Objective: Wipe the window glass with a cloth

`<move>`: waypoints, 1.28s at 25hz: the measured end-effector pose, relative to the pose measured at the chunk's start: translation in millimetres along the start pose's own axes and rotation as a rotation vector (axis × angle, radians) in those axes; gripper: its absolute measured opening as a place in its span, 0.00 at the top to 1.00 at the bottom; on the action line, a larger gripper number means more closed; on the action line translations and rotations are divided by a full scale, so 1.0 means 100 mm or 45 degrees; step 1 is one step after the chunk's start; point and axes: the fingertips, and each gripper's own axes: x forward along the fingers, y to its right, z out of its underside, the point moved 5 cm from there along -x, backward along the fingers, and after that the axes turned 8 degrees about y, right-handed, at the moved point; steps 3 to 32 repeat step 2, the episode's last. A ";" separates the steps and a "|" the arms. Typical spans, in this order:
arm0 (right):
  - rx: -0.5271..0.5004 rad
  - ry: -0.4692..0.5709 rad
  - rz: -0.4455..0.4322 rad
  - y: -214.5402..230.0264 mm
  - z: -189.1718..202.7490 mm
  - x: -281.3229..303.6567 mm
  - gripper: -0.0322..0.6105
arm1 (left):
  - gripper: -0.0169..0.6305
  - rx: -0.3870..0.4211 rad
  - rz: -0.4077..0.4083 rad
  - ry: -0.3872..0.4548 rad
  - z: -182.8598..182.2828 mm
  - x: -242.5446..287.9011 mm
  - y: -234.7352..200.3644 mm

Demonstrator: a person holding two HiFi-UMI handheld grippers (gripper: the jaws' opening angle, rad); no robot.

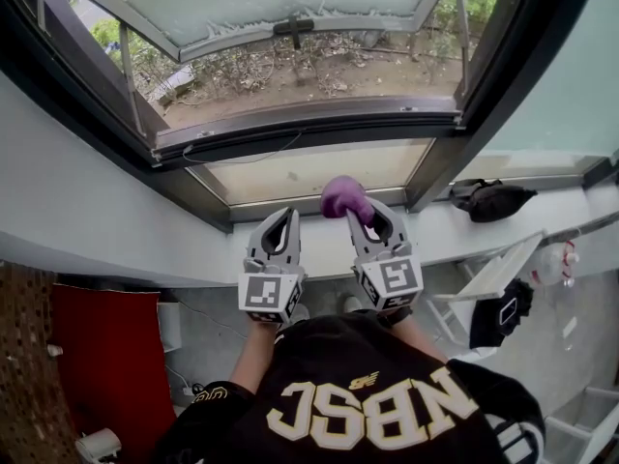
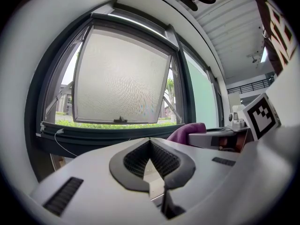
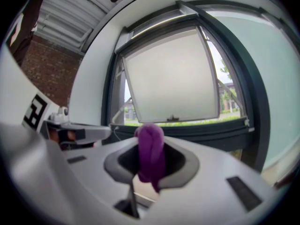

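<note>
The cloth (image 3: pixel 151 156) is being clamped at the tips of the right gripper (image 3: pixel 150 146). The left gripper (image 2: pixel 150 144) is being held closed, empty. A black bag (image 1: pixel 493 201) is being shown only in the head view.

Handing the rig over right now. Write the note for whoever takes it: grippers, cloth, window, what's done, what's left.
Left gripper: jaws shut, empty.
Right gripper: shut on the purple cloth, which is bunched between the jaws.
Window glass: frosted sash swung open outward, ahead of both grippers. The cloth is not touching it.
Done: cloth is in hand.
Left: bring the cloth to the glass and wipe it.
</note>
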 end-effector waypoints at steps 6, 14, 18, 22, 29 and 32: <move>0.004 0.001 -0.004 0.03 0.00 0.00 0.82 | 0.96 -0.004 -0.002 0.001 -0.02 0.01 0.02; 0.004 0.001 -0.004 0.03 0.00 0.00 0.82 | 0.96 -0.004 -0.002 0.001 -0.02 0.01 0.02; 0.004 0.001 -0.004 0.03 0.00 0.00 0.82 | 0.96 -0.004 -0.002 0.001 -0.02 0.01 0.02; 0.004 0.001 -0.004 0.03 0.00 0.00 0.82 | 0.96 -0.004 -0.002 0.001 -0.02 0.01 0.02; 0.004 0.001 -0.004 0.03 0.00 0.00 0.82 | 0.96 -0.004 -0.002 0.001 -0.02 0.01 0.02; 0.004 0.001 -0.004 0.03 0.00 0.00 0.82 | 0.96 -0.004 -0.002 0.001 -0.02 0.01 0.02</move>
